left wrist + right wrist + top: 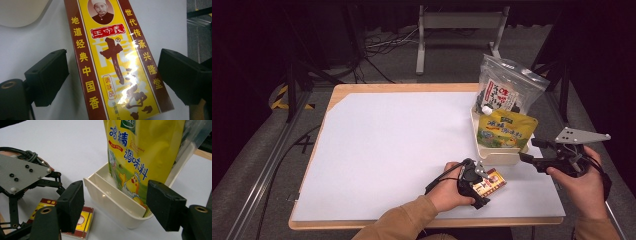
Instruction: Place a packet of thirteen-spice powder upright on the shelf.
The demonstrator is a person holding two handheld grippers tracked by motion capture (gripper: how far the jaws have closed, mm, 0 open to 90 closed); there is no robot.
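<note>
While the right tongs [528, 150] gape empty, the left tongs [112, 75] straddle the spice box [117, 62], spread.

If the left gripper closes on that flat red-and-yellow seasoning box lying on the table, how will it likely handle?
The seasoning box looks like thin, glossy card: probably light and fairly stiff, though its shiny film may be slippery. Lying flat, it should slide rather than tip or roll.
</note>
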